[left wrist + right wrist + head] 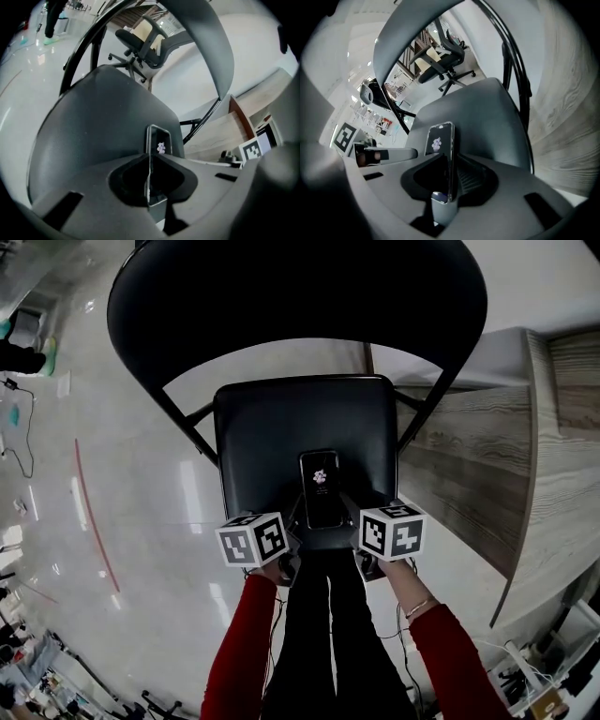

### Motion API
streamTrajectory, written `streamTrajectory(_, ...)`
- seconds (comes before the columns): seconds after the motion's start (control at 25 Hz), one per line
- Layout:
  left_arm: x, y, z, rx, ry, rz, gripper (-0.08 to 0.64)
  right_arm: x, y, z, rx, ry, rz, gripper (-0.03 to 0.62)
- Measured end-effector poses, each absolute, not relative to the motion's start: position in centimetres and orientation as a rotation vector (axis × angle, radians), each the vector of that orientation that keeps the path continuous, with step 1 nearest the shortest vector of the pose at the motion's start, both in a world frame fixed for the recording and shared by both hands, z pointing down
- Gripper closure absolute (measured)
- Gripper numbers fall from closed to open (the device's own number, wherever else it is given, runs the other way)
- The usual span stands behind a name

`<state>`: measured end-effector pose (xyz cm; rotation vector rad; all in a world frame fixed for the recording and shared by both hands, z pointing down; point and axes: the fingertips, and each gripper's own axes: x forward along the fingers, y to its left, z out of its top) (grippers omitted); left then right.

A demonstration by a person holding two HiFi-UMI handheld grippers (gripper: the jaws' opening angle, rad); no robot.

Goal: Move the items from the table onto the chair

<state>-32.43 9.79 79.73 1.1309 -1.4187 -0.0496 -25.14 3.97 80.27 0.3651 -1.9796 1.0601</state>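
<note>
Left hand-held gripper [293,525] and right hand-held gripper [353,525] each clamp the near end of the dark phone [322,486], which lies on the black chair [253,427] seat beside the wooden desk [469,456].

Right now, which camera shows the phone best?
The head view: it shows the whole phone, screen up, over the chair. The right gripper view shows the screen at a slant; the left gripper view shows mostly its thin edge.
</note>
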Motion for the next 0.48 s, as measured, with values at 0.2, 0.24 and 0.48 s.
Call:
streamTrajectory(0.2,-32.0,8.2,68.6,1.484,-1.509,-0.008,0.551,-25.3,2.0,69.3,0.340,-2.201,1.088,0.553)
streamTrajectory(0.24,-32.1,7.6,65.8,1.559,-1.543,0.008,0.551,-25.5,1.7,66.6,0.326,-2.255,1.076,0.563)
streamTrajectory(0.48,-33.3,4.7,50.5,1.902,-1.729,-0.030,0.551,-26.3,-0.8,51.6,0.290,-2.579,0.982,0.578)
